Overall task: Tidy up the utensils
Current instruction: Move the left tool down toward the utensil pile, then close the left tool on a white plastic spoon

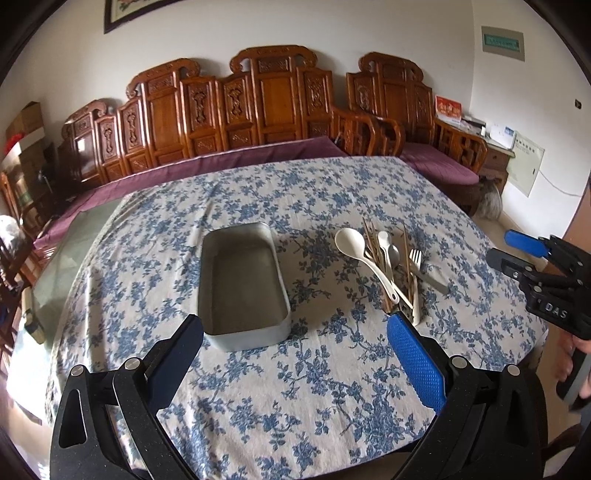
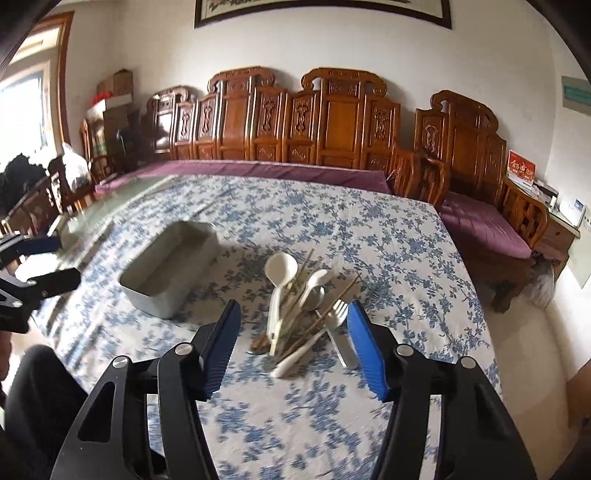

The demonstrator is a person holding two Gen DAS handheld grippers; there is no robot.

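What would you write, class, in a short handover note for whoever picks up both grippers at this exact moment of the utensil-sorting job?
Left gripper: open, empty, above the tablecloth just short of the metal tray.
Right gripper: open, holding nothing, fingers either side of the near end of the utensil pile.
Things: the tray is empty; the white spoons, fork and chopsticks lie heaped to its right.
Done: nothing sorted yet.
Left: pick every utensil from the pile and lay it in the tray.

Wall picture [image 2: 321,14] cropped by the top edge, tablecloth [image 2: 122,332] motion-blurred at left, chopsticks [image 1: 373,251] partly buried under spoons [image 1: 354,247]
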